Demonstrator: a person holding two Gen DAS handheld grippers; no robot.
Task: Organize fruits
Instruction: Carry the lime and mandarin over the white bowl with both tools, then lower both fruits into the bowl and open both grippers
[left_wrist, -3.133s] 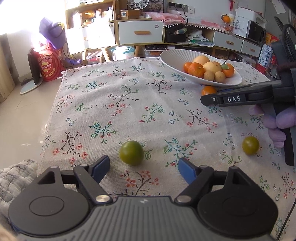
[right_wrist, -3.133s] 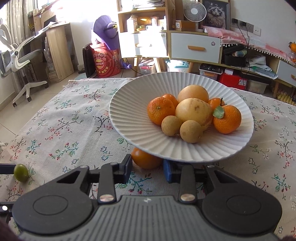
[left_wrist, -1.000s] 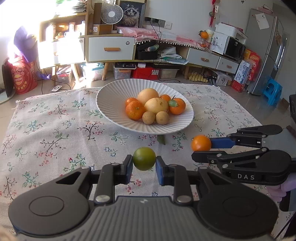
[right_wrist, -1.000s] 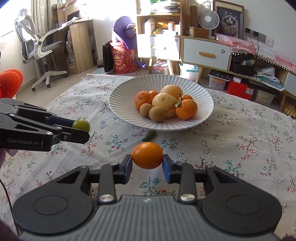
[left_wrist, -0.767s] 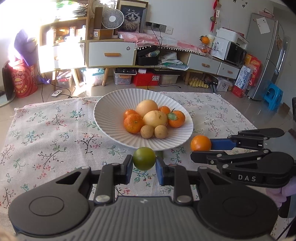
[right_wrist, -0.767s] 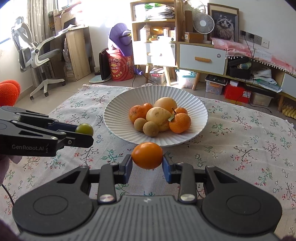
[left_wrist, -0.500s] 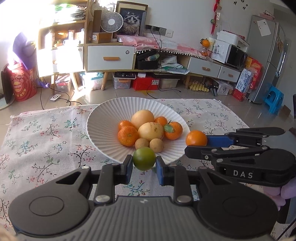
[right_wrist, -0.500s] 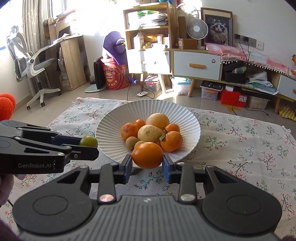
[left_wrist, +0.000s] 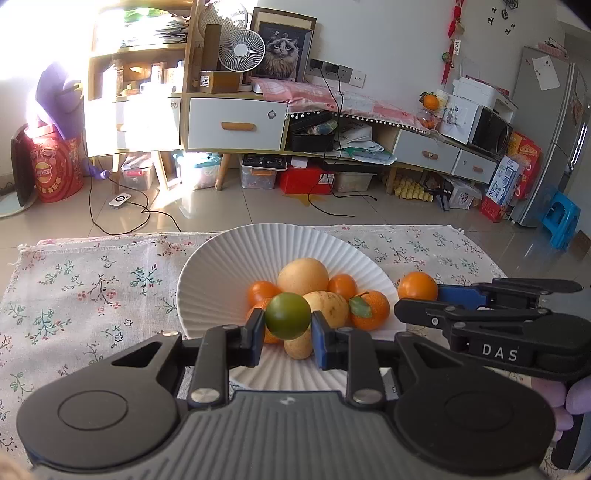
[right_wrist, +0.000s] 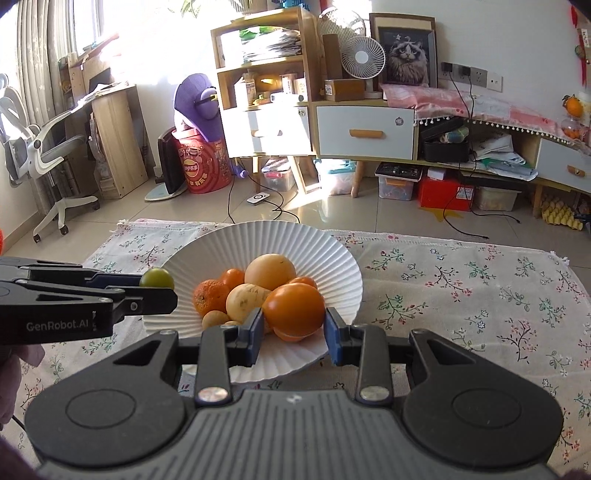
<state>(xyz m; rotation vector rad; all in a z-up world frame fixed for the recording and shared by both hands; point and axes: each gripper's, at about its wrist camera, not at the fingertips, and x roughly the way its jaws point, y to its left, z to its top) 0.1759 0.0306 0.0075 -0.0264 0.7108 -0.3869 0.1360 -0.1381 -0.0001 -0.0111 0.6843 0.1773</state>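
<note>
Left gripper (left_wrist: 288, 334) clamped on green fruit (left_wrist: 287, 315), raised over near part of plate (left_wrist: 207, 280). Right gripper (right_wrist: 293, 330) pinching orange (right_wrist: 294, 307) over plate's right side. Both fruits likely light, round, smooth, apt to roll; hold across widest part.

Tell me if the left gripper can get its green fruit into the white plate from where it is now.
Probably yes: the left gripper holds the green fruit near the white plate, whose near side looks bare.
</note>
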